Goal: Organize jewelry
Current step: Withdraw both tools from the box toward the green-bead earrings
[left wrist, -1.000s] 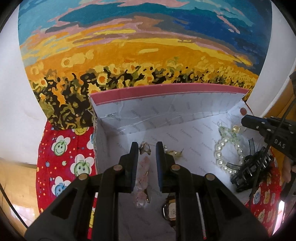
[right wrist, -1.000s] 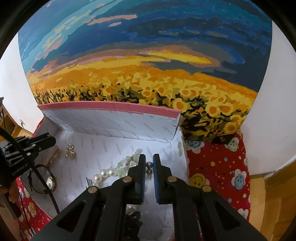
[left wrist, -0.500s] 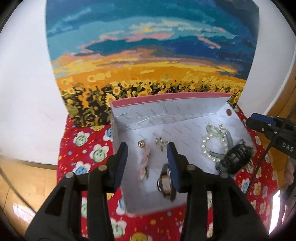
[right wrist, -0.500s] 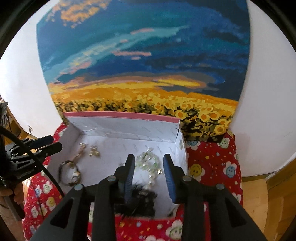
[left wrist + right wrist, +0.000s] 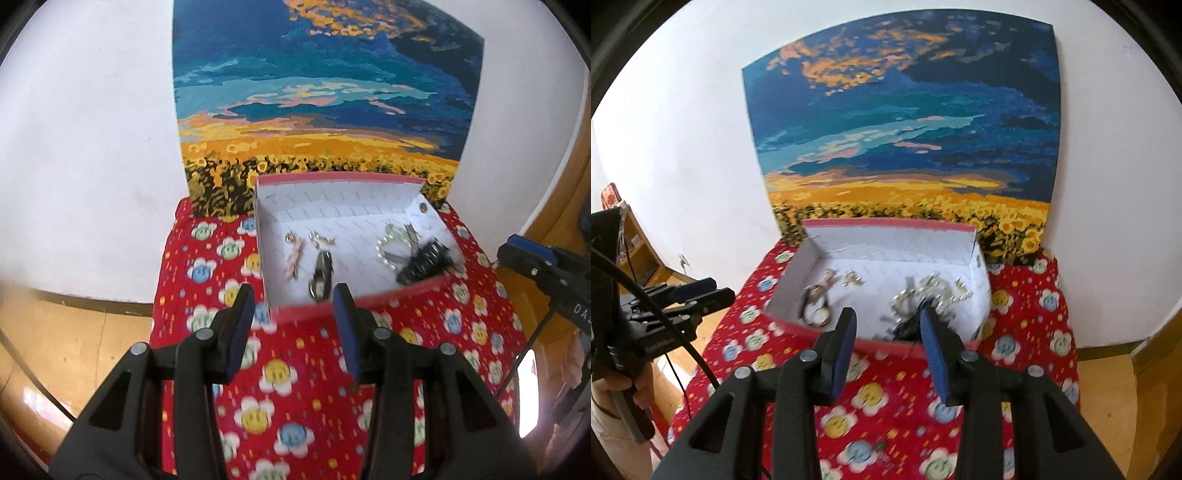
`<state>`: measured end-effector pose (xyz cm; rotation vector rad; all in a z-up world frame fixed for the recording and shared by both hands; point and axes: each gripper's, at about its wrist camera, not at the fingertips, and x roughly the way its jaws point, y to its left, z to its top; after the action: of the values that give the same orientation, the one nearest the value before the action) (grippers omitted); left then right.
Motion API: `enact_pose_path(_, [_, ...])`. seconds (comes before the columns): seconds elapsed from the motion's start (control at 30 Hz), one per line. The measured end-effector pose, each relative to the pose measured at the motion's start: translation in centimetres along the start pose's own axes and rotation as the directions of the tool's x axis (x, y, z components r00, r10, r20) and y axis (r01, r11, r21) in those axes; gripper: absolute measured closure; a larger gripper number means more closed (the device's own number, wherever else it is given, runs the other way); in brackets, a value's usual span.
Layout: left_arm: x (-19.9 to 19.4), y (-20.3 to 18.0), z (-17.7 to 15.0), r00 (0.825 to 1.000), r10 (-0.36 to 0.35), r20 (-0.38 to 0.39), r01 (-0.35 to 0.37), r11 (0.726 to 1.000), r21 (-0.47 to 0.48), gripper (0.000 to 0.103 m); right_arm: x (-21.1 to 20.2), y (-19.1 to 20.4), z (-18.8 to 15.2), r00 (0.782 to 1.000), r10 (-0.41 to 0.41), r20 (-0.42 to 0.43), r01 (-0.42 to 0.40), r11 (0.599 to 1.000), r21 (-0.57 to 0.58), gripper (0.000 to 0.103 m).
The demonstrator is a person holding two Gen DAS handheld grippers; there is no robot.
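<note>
Now the box (image 5: 295, 314) lies just beyond the left claw (image 5: 293, 314), seemingly untouched.

I see a white wall (image 5: 683, 155) with a big sunflower painting (image 5: 905, 140) leaning on it. The floor (image 5: 66, 343) is shiny yellow wood.

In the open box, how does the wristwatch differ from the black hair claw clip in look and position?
The wristwatch is slim, with a dark strap and metallic case; the black hair claw clip is bulkier, with dark teeth. The wristwatch lies alone on bare box floor toward the left half; the claw clip sits at the right end, against the pearl bracelet. In the right wrist view the wristwatch shows a pale round dial; the clip is blurred. Both rest inside the pink-rimmed box, in neither gripper.
</note>
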<state>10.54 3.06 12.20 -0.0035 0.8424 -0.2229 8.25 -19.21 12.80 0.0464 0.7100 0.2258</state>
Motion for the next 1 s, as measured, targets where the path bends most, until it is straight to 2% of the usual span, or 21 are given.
enact_pose_path(0.2, [-2.3,-0.6,-2.6,1.000,-0.011,-0.004,0.011,1.000,-0.013,0.067,-2.2,1.7,-3.3,0.999,0.028,-0.015,-0.028,1.000,0.011,0.064])
enact_pose_path(0.37, [-2.8,-0.9,-4.7,1.000,-0.021,-0.015,0.021,0.999,-0.032,0.067,-3.6,2.5,-5.9,0.999,0.030,-0.024,-0.029,0.998,0.052,0.063])
enact_pose_path(0.47, [-2.2,-1.1,-5.9,0.999,-0.025,-0.037,0.024,0.999,-0.049,0.067,-4.0,2.7,-7.4,0.999,0.024,-0.021,-0.023,0.998,0.065,0.059])
enact_pose_path(0.7, [0.2,-2.0,-8.2,0.997,-0.027,-0.074,0.022,0.998,-0.059,0.067,-3.8,2.1,-10.1,0.999,0.009,-0.033,-0.005,0.994,0.108,0.059])
enact_pose_path(1.0, [3.8,-4.3,-9.6,0.994,-0.034,-0.105,0.032,0.999,-0.022,0.067,-1.8,0.5,-13.2,0.994,-0.083,-0.071,0.092,0.987,0.129,0.056])
